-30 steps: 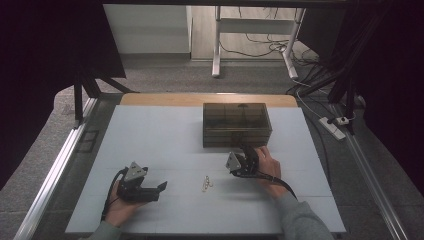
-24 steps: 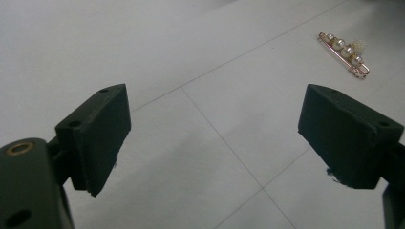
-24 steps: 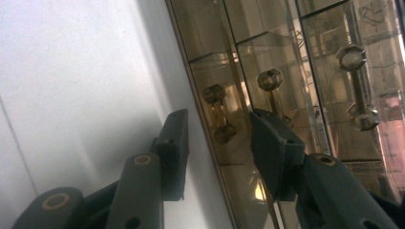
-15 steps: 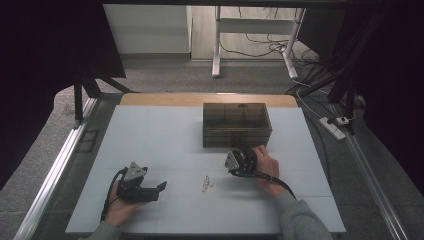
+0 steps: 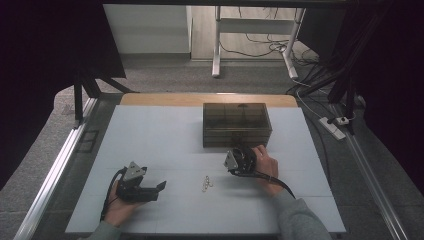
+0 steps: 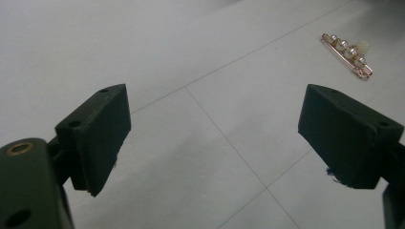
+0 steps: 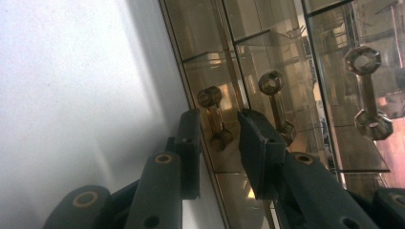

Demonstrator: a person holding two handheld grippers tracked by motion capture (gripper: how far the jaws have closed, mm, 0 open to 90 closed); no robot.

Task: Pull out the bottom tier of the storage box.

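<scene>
At the drawer box (image 5: 236,124), right gripper (image 7: 217,136) jaws closing round a handle (image 7: 215,117)

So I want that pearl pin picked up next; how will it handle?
The pearl pin looks small and thin, so probably light and apt to slide on the smooth table. It lies flat, so rolling seems unlikely. Its pearls and slim wire may be fragile under a hard pinch.

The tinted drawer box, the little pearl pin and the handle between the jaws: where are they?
Drawer box (image 5: 236,124): high view, its top panel.
Pearl pin (image 6: 347,54): left gripper view, its row of pearls.
Drawer handle (image 7: 215,117): right gripper view, its bar.
</scene>
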